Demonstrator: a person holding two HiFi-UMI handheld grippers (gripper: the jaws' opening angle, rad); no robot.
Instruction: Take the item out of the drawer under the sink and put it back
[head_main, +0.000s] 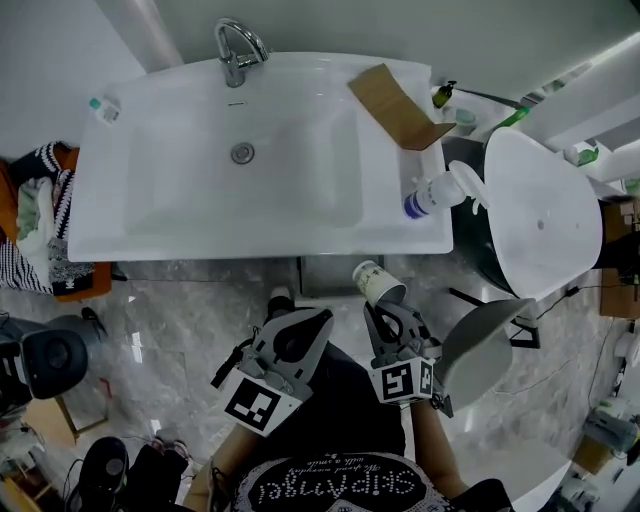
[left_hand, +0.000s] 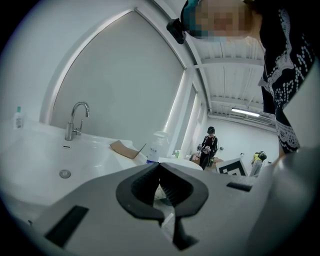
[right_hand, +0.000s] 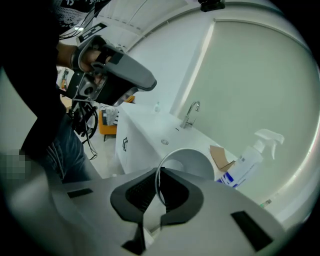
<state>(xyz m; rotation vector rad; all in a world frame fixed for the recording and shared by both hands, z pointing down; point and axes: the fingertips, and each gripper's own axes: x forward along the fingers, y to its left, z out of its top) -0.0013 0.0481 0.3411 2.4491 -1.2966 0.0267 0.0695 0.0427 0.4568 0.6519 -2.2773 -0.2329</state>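
The right tool (right_hand: 159, 175) is clenched on a white paper cup (right_hand: 186, 164). The two jaws pinch one thin bit of the cup's rim. The cup sticks out past the tip of the tool and tips to one side. Its open mouth faces back at the tool. The cup is up in the air, above the floor, and it touches nothing but the jaws.

The left tool (head_main: 282, 316) is just beside the right tool, on its left. Its jaws are pressed together at the tips, and nothing is between them.

A white counter (head_main: 120, 215) with a sink is ahead of both tools. A shiny faucet (head_main: 237, 50) stands at the far side of the counter, well apart from the tools. A spray bottle (head_main: 440, 192) with a blue label stands ahead of the right tool, a little to its right, on the near corner of the counter. A flat piece of brown cardboard (head_main: 392, 102) lies just past the bottle. A small bottle (head_main: 104, 108) stands far off to the left of the left tool, on the far left corner.

In the right gripper view, a white cabinet front (right_hand: 131, 145) with a dark handle is under the counter, ahead of the right tool and to its left. I cannot tell if a drawer is open.
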